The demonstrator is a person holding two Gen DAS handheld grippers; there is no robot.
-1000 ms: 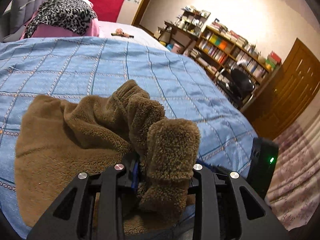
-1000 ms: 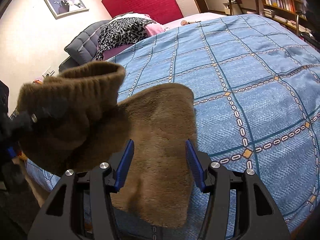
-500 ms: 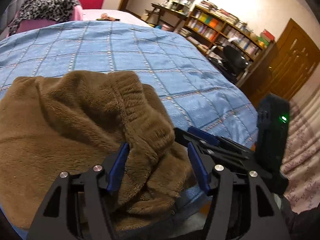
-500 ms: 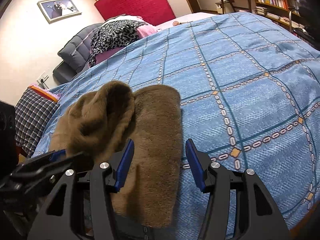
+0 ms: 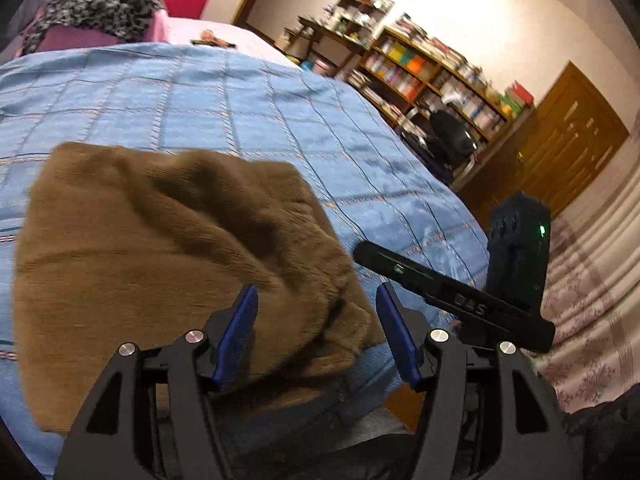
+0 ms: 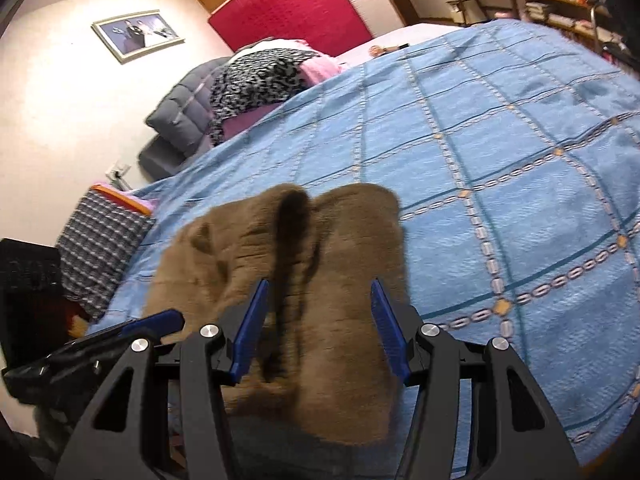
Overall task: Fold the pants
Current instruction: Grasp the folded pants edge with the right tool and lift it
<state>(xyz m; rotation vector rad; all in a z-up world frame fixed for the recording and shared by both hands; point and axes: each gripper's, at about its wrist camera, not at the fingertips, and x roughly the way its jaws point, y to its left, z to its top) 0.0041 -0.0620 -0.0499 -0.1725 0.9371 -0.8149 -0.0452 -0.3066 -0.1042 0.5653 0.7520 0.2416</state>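
Pants (image 5: 160, 264) of a thick brown fleece lie in a loose folded heap on the blue checked bedspread (image 5: 248, 120), close to the near edge of the bed. Going from left to right, the left gripper (image 5: 316, 332) comes first: its blue jaws stand apart and hold nothing, with the right end of the heap rising between them. To its right, just beside the fleece, the right gripper (image 6: 316, 324) also has its jaws apart and empty; in its own view a dark crease runs along the middle of the cloth. The fabric looks soft, limp and light, so it will probably sag and bunch when lifted, but its fluffy surface should not slip. A good hold seems to be at the thick folded edge, pinching all layers together, one gripper at each end.
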